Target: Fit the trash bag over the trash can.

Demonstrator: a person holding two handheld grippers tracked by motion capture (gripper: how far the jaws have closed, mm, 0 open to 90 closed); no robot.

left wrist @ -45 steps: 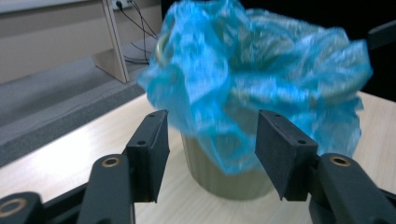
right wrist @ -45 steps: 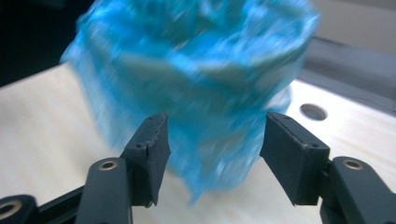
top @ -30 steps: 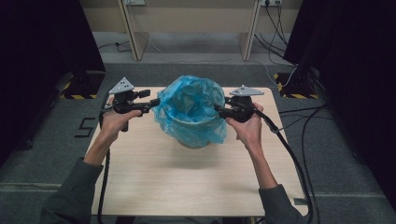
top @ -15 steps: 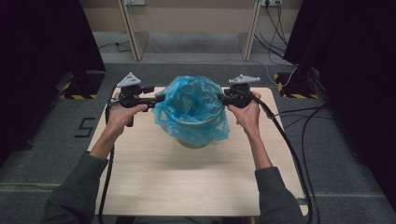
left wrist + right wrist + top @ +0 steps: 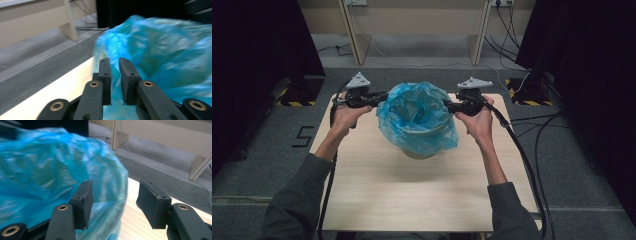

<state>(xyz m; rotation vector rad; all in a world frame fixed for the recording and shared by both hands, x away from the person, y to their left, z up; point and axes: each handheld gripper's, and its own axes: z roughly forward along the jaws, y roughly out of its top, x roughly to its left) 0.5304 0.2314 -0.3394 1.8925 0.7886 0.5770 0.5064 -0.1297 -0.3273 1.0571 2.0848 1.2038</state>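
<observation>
From the high view, I see the blue bag over a bin at mid-table, between my 2 grippers. Left gripper has just narrowed onto bag film, probably pinching it. Right gripper has just widened, straddling the bag's edge unclamped.

Before you lies a pale wood-grain table on grey carpet bearing a black "5" marking; beyond it, beige wooden legs and black cables.
</observation>
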